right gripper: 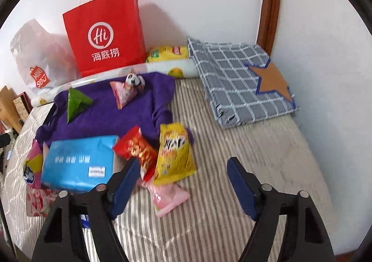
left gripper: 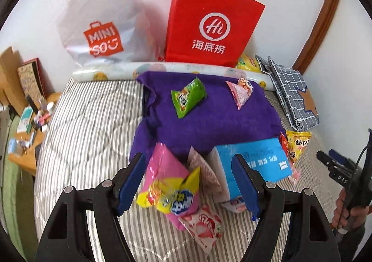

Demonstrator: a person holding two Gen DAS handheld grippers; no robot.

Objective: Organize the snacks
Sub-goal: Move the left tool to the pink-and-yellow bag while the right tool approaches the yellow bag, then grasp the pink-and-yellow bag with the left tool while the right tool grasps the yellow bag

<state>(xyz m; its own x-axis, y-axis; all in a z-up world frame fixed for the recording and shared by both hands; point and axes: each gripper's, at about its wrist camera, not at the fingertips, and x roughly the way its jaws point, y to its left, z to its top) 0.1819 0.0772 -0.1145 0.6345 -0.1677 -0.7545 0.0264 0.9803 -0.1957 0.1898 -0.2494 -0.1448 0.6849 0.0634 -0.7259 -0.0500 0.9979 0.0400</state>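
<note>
Now, mid-sort, both my grippers hover over loose snacks on the bed's near side of the purple cloth [left gripper: 209,118]: left gripper [left gripper: 188,183] wide, empty above the pink-and-yellow packet [left gripper: 169,183]; right gripper [right gripper: 181,183] parted, empty beside the yellow packet [right gripper: 174,157]. Next, I judge: descend, clamp one.

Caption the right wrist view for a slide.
Open right tongs hover over striped bedding beside yellow, red and pink snack packets.
</note>
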